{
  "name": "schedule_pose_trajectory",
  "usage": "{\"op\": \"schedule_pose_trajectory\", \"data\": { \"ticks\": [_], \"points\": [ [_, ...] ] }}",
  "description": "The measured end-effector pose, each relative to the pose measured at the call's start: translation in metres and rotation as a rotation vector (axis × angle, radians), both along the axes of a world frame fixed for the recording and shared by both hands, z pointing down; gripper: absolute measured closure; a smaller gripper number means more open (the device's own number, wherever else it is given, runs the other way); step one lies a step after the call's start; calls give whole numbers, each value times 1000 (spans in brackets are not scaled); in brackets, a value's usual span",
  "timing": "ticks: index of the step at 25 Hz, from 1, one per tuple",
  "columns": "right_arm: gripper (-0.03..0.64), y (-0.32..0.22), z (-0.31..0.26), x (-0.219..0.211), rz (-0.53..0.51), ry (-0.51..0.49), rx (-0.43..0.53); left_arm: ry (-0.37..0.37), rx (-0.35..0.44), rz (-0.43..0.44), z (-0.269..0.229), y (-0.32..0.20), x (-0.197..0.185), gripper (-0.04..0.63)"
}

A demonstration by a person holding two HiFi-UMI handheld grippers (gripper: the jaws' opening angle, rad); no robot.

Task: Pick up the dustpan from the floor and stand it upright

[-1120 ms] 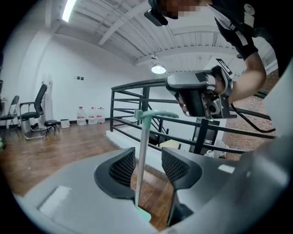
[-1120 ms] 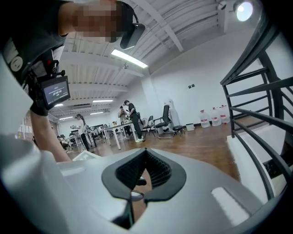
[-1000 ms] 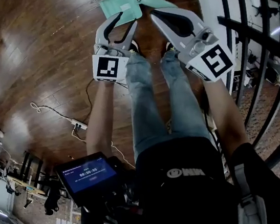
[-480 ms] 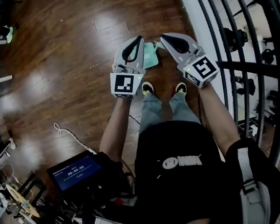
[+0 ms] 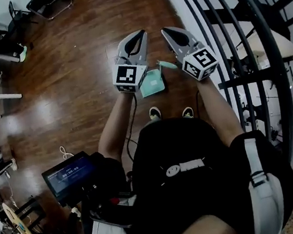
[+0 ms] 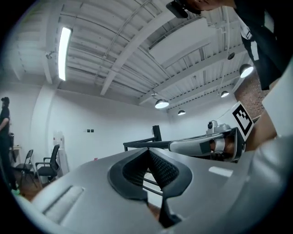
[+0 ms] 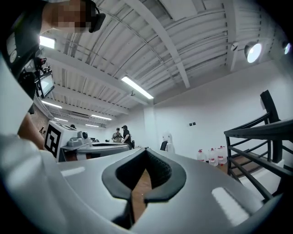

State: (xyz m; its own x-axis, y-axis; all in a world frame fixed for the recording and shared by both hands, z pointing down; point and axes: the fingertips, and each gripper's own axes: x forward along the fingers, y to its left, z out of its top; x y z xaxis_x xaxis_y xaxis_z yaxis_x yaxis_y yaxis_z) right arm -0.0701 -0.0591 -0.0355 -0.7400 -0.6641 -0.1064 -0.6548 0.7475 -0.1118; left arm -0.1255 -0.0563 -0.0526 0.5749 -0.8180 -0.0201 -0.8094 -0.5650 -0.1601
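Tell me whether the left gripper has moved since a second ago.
Yes. The left gripper has risen away from the dustpan. Its tips were at the dustpan on the floor; now the dustpan shows under its rear, close to the shoes.

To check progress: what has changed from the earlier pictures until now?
Both grippers rose from the floor as the person straightened. The left gripper, open at the rim of the dustpan before, is now shut and empty; the right gripper is shut too. The dustpan stays on the floor.
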Motion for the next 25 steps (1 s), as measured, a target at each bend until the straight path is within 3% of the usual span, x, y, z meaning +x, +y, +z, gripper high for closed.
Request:
{"op": "schedule_pose_trajectory", "data": {
  "ticks": [5, 25],
  "points": [
    [617, 0, 6, -6, 1, 57, -3, -6, 1, 16, 11, 4, 5, 584],
    [616, -2, 1, -5, -20, 83, -4, 15, 4, -4, 1, -3, 7, 584]
  ]
}}
